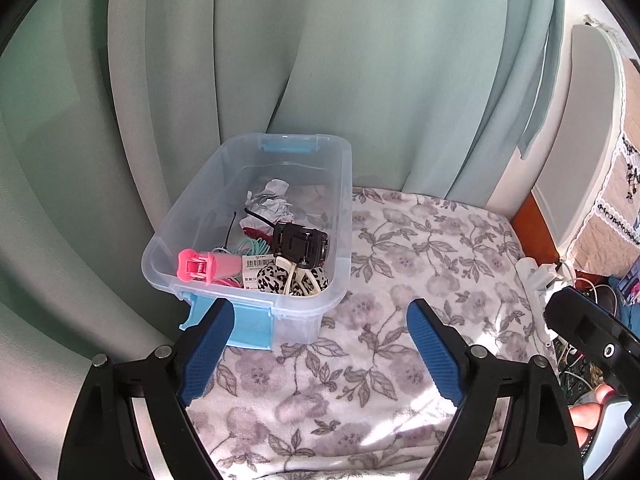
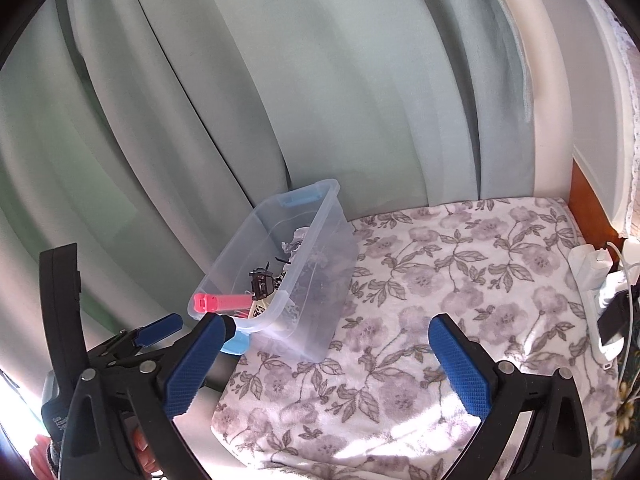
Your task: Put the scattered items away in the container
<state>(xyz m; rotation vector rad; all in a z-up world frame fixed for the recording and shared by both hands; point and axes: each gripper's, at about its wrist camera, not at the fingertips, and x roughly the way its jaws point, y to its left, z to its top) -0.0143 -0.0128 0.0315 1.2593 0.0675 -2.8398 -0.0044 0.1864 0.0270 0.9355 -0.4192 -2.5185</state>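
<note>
A clear plastic bin (image 1: 340, 240) with blue latches stands on the floral blanket (image 1: 420, 248), against the curtain. Inside lie a pink clip (image 1: 204, 266), a black clip (image 1: 300, 242), crumpled paper (image 1: 268, 200), a leopard-print piece (image 1: 272, 280) and a barcode label. My left gripper (image 1: 320, 320) is open and empty, just in front of the bin's near end. My right gripper (image 2: 328, 328) is wide open and empty over the blanket, to the right of the bin (image 2: 320, 280). The pink clip (image 2: 216, 302) shows just beyond its left finger. No loose item lies on the blanket in view.
Pale green curtains (image 1: 320, 60) hang behind the bin. A white power strip (image 2: 596, 276) with plugs and cables sits at the blanket's right edge, by a wooden frame (image 2: 584, 208). In the right wrist view, one of the left gripper's pads (image 2: 160, 328) shows low at the left.
</note>
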